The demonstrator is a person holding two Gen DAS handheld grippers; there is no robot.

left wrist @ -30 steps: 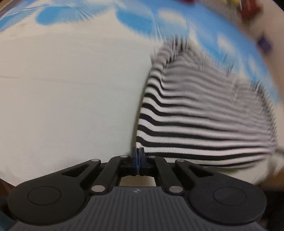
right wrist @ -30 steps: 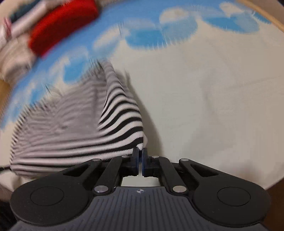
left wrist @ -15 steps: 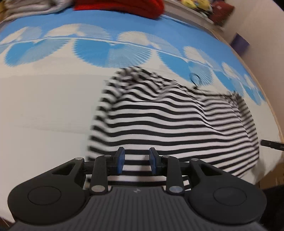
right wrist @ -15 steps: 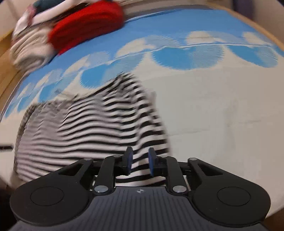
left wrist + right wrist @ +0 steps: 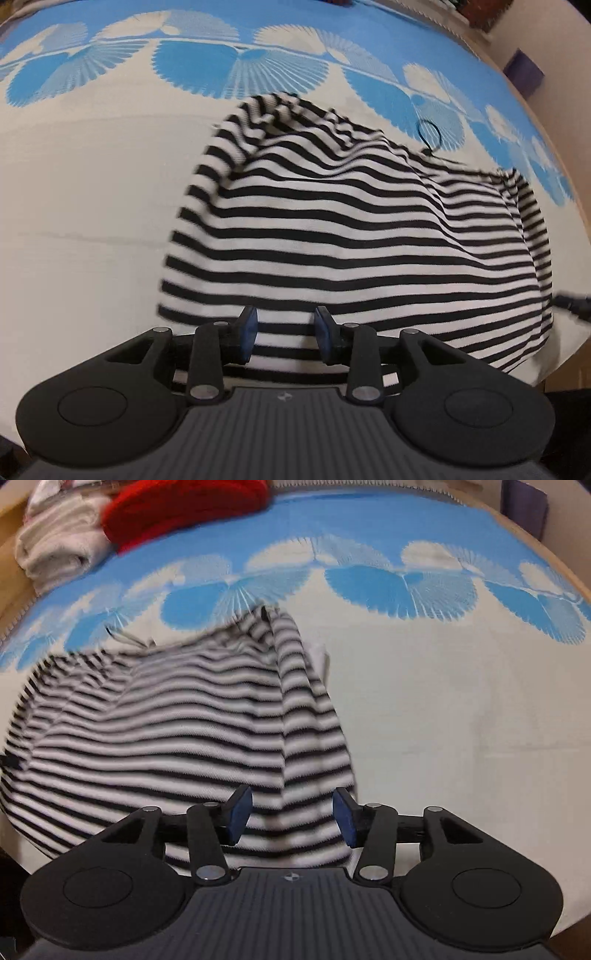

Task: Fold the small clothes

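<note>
Left tool (image 5: 284,334): blue pads apart, empty.
Right tool (image 5: 292,814): apart, empty.
Risk: rumpled black-and-white striped knit garment (image 5: 369,236) near tabletop's near edge; bunched far fold may set crooked.

One black-and-white striped garment (image 5: 354,236) lies on the cloth, toward its near edge. One cream and blue cloth (image 5: 443,709) carries it, with one row of blue fan shapes (image 5: 402,587) running along its far edge. At the far left corner sit two folded items: one red (image 5: 184,506) and one off-white (image 5: 59,546). Two grippers show, the left gripper (image 5: 285,334) and the right gripper (image 5: 292,814), each with two blue-padded fingers spread apart
</note>
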